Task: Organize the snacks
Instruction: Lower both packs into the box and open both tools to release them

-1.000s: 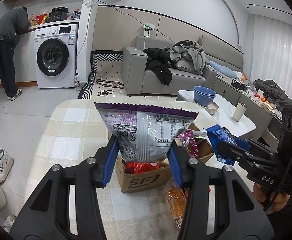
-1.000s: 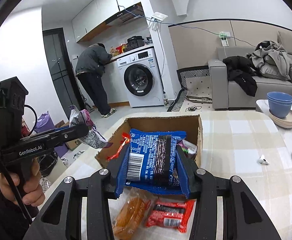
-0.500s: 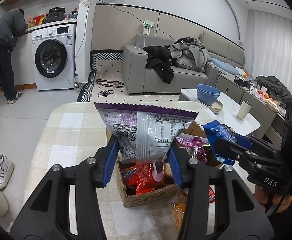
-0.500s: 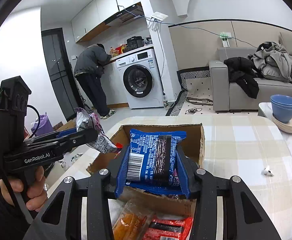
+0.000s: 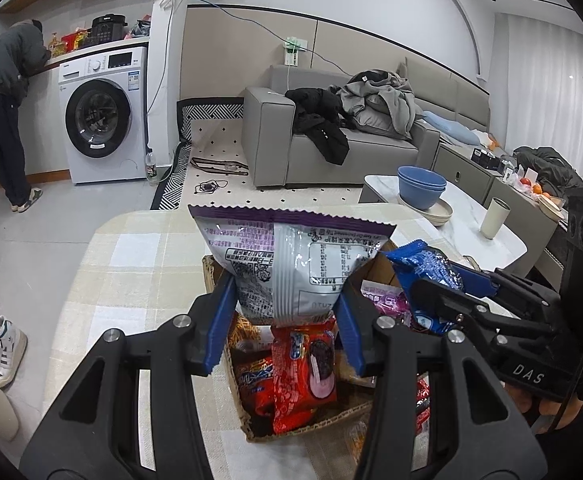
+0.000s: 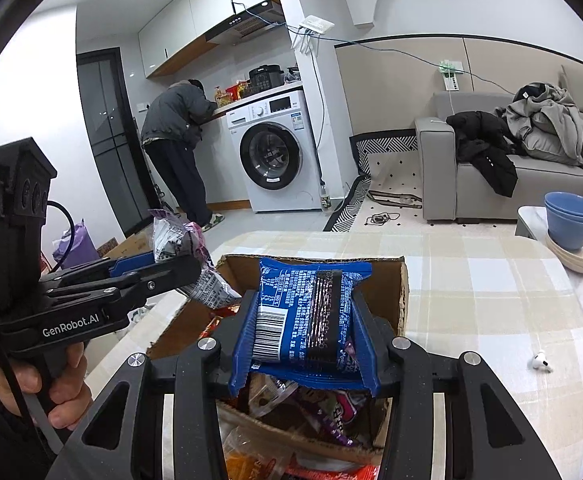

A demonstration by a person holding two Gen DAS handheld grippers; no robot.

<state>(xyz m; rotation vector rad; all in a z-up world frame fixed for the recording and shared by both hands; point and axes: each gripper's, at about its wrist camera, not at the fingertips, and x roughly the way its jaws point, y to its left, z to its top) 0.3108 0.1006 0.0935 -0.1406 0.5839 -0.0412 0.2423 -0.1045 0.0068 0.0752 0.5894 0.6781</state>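
While both grippers hover over the cardboard box on the checked tablecloth, each is clenched on a snack. The left gripper pinches a silver and purple bag by its lower part, so the bag stands upright, long axis vertical, its crimped purple edge on top and the printed back facing the camera. It hangs right above the box's open mouth, over a red wrapper lying inside. The right gripper squeezes a blue packet from both sides; the packet stands up too, long axis running away from the camera, barcode at lower left, dark seam down its middle. It sits above the box's near half. Below it lie purple and orange wrappers, though their labels are too crumpled to read. A white earbud rests on the cloth to the right, well apart.
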